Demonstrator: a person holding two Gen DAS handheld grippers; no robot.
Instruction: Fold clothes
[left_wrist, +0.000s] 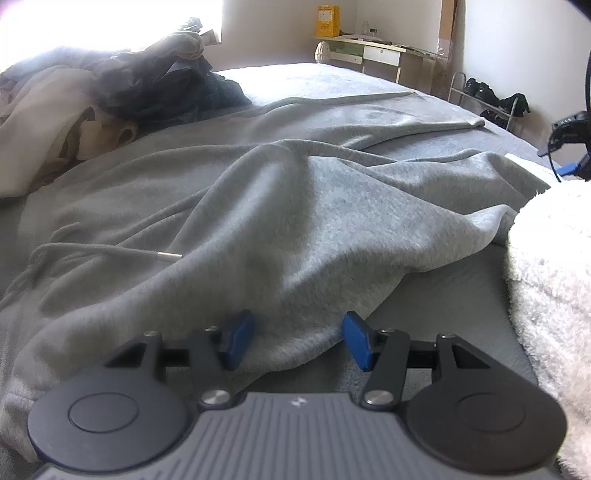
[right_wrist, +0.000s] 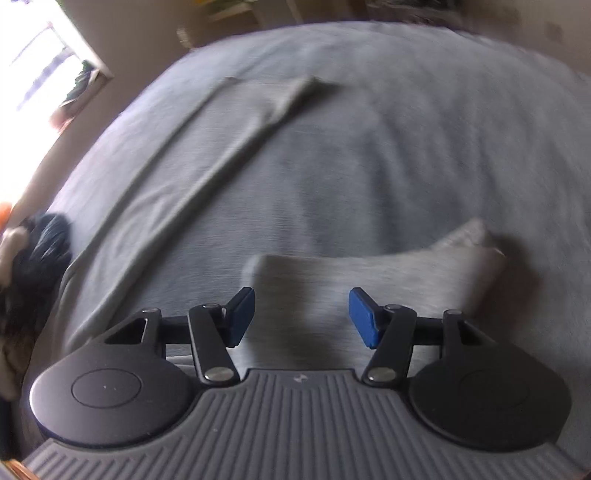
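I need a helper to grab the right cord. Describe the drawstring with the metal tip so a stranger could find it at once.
Start at the bed, where a grey hoodie lies spread out in front of a pile of dark and beige clothes. On the hoodie's left part lies the drawstring, a thin grey cord. Its shiny silver metal tip sets it apart from the soft fabric folds around it.

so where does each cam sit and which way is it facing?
Left wrist: on the left gripper, angled down across the bed; jaws open around a fold of the grey hoodie; white fleece sleeve at right.
Right wrist: on the right gripper, angled down, blurred; jaws open above a sleeve.
Shared: hoodie, bed.
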